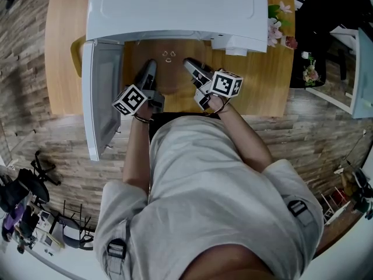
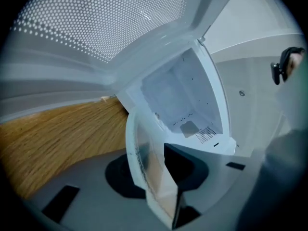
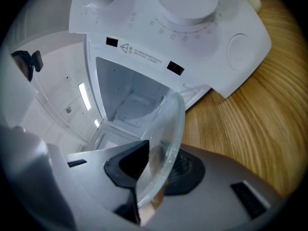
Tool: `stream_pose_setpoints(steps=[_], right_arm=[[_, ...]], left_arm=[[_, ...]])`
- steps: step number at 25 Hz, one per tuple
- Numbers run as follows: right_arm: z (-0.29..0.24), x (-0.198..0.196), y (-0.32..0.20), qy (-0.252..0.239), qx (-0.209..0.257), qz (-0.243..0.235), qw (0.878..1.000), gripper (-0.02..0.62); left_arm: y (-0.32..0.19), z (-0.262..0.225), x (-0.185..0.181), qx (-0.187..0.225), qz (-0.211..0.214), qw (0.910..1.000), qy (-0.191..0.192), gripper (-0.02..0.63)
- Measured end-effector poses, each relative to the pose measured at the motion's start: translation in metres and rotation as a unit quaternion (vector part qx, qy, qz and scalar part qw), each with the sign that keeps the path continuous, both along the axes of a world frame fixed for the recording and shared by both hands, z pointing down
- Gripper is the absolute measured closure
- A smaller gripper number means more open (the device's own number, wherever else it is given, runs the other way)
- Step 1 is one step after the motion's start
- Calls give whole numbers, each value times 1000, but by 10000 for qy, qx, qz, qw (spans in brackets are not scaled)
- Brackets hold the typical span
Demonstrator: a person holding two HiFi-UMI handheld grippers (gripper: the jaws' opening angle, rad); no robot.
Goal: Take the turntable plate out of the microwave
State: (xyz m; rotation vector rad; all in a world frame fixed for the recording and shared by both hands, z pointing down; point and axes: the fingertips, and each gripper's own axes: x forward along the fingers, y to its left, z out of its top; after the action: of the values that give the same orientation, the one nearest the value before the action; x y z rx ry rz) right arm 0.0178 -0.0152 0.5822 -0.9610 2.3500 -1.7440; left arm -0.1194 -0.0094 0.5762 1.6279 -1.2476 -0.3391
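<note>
**A:** What is it all standing on?

**B:** A wooden table. Its near edge is right up against the person's grey shirt, and there is plank floor all round it.

**A:** And the claws?

**B:** Both are clamped on the glass turntable plate, one on each side. The left gripper pinches its left rim and the right gripper its right rim. The plate sits between them over the table, just in front of the mouth of the white microwave. I can't tell whether it touches the wood.

**A:** Any room to move?

**B:** It's tight on the left, where the door hangs open close beside that gripper. To the right there's bare wood as far as the flowers at the far corner.

**A:** Do the views differ?

**B:** From above the glass barely shows. The left gripper view looks past the rim into the white cavity. Only the right gripper view shows the dials on the front.
</note>
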Motion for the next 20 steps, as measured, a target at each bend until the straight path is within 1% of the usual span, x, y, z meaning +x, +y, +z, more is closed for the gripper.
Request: stream_pose_setpoints(steps=[3, 8, 11, 14, 17, 20], right_arm=[[-6, 0, 3, -60, 74, 1, 10000, 500], [-12, 3, 9, -100, 143, -73, 9998, 497], [-14, 7, 13, -21, 228, -130, 9997, 495], [-20, 11, 17, 57, 350, -229, 9991, 492], [-29, 13, 20, 116, 481, -349, 9982, 489], [-39, 14, 24, 119, 591, -422, 9973, 488]], left_arm=[[4, -1, 1, 12, 29, 9999, -97, 483], [11, -6, 6, 51, -6, 9999, -126, 482], [19, -6, 8, 30, -28, 9999, -149, 480], [24, -13, 15, 131, -83, 9999, -49, 479], [30, -18, 20, 148, -141, 9998, 63, 477], [35, -28, 22, 225, -185, 9996, 30, 477]])
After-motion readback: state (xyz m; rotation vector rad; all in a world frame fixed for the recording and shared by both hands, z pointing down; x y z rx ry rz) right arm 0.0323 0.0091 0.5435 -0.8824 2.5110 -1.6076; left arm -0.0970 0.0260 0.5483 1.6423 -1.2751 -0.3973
